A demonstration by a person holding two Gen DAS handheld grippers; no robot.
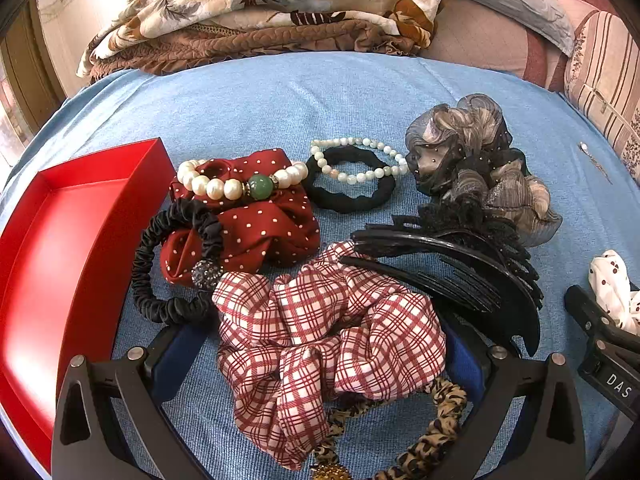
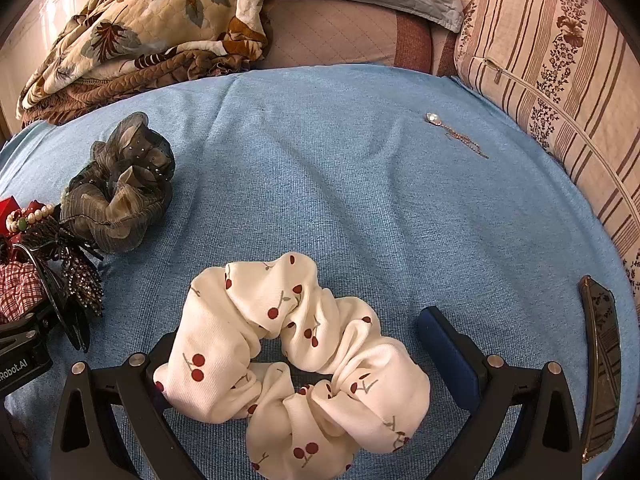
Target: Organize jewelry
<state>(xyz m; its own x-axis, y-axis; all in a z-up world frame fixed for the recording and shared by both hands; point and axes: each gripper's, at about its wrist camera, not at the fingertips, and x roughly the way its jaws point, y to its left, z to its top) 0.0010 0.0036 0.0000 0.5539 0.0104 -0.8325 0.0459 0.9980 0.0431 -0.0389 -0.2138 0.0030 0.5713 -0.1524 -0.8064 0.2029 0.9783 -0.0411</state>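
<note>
My left gripper (image 1: 320, 356) is open around a red plaid scrunchie (image 1: 332, 344) on the blue cloth. A leopard hair tie (image 1: 436, 428) lies under it. Beyond lie a red dotted scrunchie (image 1: 248, 224), a pearl bracelet (image 1: 240, 182), a black satin tie (image 1: 176, 260), a black band (image 1: 352, 184), a pale bead bracelet (image 1: 360, 160), a black claw clip (image 1: 452, 272) and a grey organza scrunchie (image 1: 472, 152). The red tray (image 1: 60, 248) is at the left. My right gripper (image 2: 312, 360) is open around a white cherry scrunchie (image 2: 288, 356).
An earring (image 2: 456, 132) lies at the far right of the blue cloth (image 2: 320, 160). A brown barrette (image 2: 600, 376) lies at the right edge. A folded floral quilt (image 1: 260, 12) and striped pillows (image 2: 560, 60) border the cloth at the back and right.
</note>
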